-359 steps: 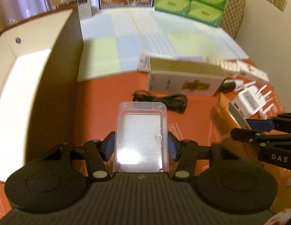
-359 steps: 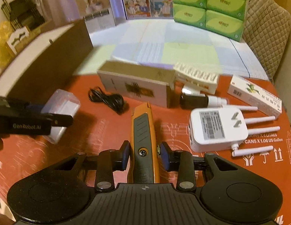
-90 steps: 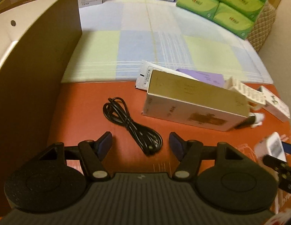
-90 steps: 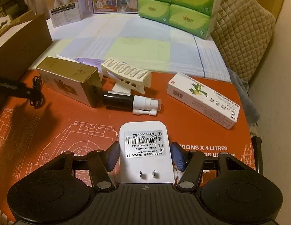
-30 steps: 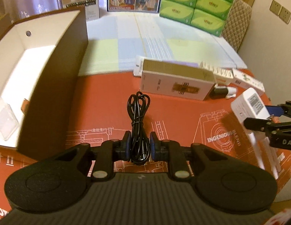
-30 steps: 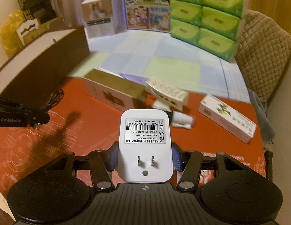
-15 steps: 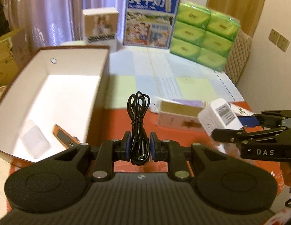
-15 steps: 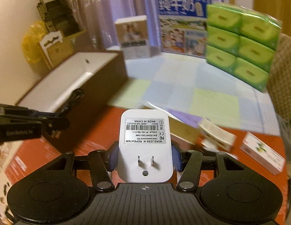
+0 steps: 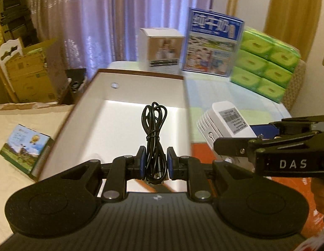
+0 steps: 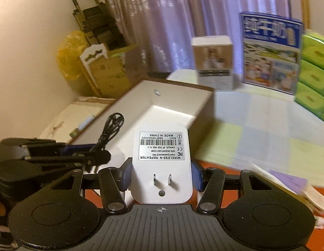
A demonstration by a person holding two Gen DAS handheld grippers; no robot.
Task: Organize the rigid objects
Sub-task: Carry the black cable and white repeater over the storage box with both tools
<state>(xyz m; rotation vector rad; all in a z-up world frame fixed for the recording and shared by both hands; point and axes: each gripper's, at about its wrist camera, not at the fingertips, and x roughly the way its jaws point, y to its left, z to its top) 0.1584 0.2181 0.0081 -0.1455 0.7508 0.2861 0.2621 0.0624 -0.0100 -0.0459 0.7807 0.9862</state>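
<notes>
Both loads have risen off the red mat and now hang over the open white box [image 9: 141, 87] at frame centre: left gripper [image 9: 154, 163] pinching the coiled black cable [image 9: 154, 123], right gripper [image 10: 161, 176] clamping the wireless repeater [image 10: 162, 161]. Judged ready to drop.

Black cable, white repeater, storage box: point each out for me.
Black cable [image 9: 154, 123]: left wrist view, on its coiled loop.
White repeater [image 10: 161, 146]: right wrist view, on its label.
Storage box [image 9: 141, 73]: left wrist view, on its far rim.
</notes>
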